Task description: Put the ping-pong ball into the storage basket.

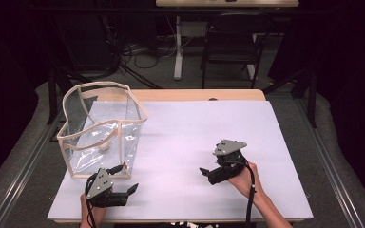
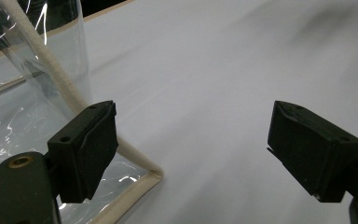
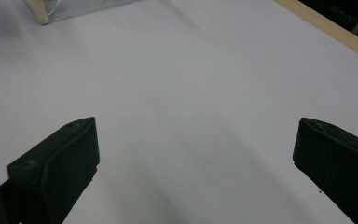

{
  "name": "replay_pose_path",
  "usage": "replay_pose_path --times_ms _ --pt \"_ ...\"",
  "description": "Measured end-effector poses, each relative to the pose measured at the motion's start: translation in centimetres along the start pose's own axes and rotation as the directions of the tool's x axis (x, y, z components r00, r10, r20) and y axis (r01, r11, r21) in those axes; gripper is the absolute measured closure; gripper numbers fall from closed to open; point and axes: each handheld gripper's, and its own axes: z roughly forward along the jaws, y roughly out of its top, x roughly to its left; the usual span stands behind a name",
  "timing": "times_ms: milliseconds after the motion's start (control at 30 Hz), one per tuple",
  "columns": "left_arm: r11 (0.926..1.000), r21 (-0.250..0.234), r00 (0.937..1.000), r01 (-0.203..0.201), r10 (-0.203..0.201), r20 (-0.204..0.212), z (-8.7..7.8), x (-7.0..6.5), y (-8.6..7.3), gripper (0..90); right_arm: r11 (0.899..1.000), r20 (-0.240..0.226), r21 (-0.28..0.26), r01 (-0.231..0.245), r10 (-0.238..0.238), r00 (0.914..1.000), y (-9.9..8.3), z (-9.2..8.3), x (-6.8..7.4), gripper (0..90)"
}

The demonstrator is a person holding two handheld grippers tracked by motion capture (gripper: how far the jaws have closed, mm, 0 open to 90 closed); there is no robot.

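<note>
A clear plastic bag point(image 1: 102, 128) with beige trim stands open-topped on the left of the white mat point(image 1: 195, 118). A small pale object point(image 1: 104, 146) lies inside it. My left gripper point(image 1: 127, 178) is open at the bag's near right corner, with nothing between its fingers. In the left gripper view the gripper point(image 2: 193, 144) points past the bag point(image 2: 37, 70), and its left jaw stands right beside the trimmed corner edge. My right gripper point(image 1: 210, 161) is open over the bare mat at right of centre. The right gripper view has this gripper point(image 3: 196, 149) with empty jaws, the bag's corner point(image 3: 42, 11) far off.
The mat covers a wooden table whose far edge point(image 1: 195, 94) shows as a light strip. A dark chair point(image 1: 233, 42) and a table leg point(image 1: 177, 47) with cables stand on the floor beyond. Bare mat lies between and beyond the grippers.
</note>
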Motion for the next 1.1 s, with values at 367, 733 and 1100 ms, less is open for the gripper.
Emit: replay_pose_path --times_ms 367,733,1100 --pt "1.0000 0.001 1.0000 0.002 -0.002 -0.002 -0.1 0.0 0.0 15.9 0.999 0.019 -0.039 -0.015 0.016 0.9997 -2.2 -0.8 0.4 0.0" --pt "1.0000 0.005 1.0000 -0.001 0.001 -0.002 0.0 0.0 0.0 15.9 0.998 0.052 -0.052 -0.046 0.049 0.9975 -5.1 -1.5 0.6 0.0" --pt "1.0000 0.007 1.0000 -0.001 0.001 -0.003 0.0 0.0 -0.1 15.9 0.996 0.081 -0.063 -0.062 0.067 0.9944 -7.1 -2.0 1.1 0.0"
